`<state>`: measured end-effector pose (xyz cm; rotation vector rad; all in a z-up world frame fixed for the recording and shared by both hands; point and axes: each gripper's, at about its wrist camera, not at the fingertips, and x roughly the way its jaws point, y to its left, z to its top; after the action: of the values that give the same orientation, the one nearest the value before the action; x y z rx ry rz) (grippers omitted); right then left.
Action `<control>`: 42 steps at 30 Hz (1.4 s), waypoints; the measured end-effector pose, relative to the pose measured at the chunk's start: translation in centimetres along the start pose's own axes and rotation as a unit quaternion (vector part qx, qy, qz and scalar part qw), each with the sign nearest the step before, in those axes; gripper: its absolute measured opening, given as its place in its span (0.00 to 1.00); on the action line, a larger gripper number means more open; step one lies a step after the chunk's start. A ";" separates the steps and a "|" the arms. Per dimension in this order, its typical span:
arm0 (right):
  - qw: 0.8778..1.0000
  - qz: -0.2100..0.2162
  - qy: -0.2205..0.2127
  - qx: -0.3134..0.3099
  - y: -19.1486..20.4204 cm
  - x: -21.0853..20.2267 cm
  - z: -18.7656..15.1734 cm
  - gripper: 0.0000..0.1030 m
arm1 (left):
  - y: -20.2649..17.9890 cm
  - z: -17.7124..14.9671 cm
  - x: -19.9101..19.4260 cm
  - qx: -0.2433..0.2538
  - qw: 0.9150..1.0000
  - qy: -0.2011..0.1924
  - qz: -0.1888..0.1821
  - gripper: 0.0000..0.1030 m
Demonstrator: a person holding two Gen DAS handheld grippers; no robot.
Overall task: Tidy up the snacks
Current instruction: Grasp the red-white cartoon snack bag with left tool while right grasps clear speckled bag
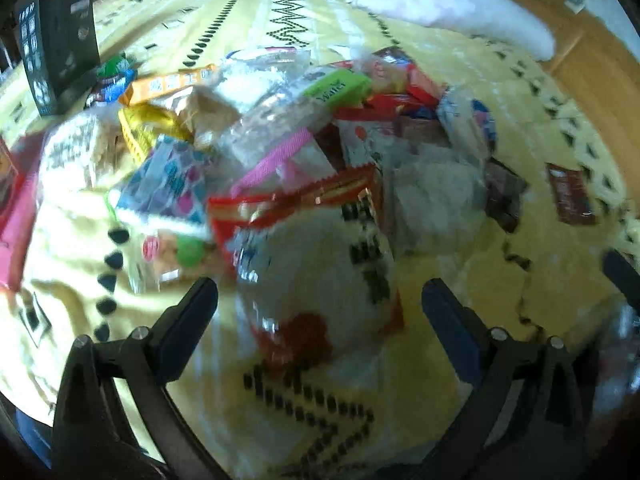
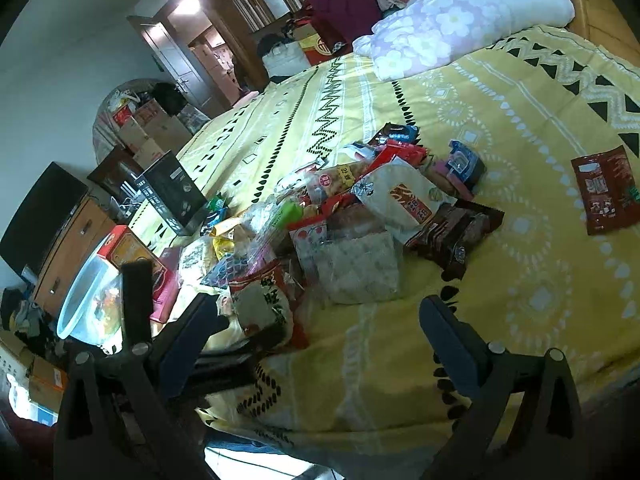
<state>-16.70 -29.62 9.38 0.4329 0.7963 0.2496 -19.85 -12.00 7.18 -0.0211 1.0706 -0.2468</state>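
A heap of snack packets [image 1: 304, 132] lies on the yellow patterned bed sheet [image 1: 460, 272]. My left gripper [image 1: 318, 294] is open and hangs over the heap's near end. A red-and-white bag [image 1: 320, 272] lies blurred between its fingers [image 1: 192, 312], and neither pad touches it. In the right wrist view the same heap [image 2: 360, 216] is spread ahead. My right gripper [image 2: 322, 312] is open over bare sheet just short of it, with nothing between its fingers. The red-and-white bag [image 2: 260, 300] lies by its left finger.
A clear plastic bin [image 2: 76, 304] and a red box [image 2: 128, 248] sit at the bed's left edge, beside a black box [image 2: 172, 192]. One dark red packet [image 2: 604, 192] lies apart at the right. A flowered pillow [image 2: 460, 20] is at the far end.
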 end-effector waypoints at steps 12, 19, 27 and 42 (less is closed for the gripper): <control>1.000 0.017 -0.005 0.012 -1.4 -0.6 -0.6 0.93 | 3.9 -1.0 -3.1 0.039 0.999 -0.028 -0.024 0.63; 1.000 0.006 0.010 0.022 -1.3 1.7 -0.3 0.93 | 8.2 0.2 -5.8 0.027 0.997 -0.066 -0.029 0.61; 0.995 -0.077 0.057 -0.008 0.1 9.8 0.6 0.94 | 8.8 1.9 -4.6 0.016 0.997 -0.072 -0.029 0.61; 0.985 -0.140 0.093 -0.030 -1.0 15.9 0.1 0.65 | 10.3 3.1 -3.2 0.008 0.995 -0.069 -0.068 0.61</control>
<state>-5.83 -24.60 -1.13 0.2393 1.0183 0.0513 -16.63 -1.66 10.09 -0.0957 0.9300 -0.3727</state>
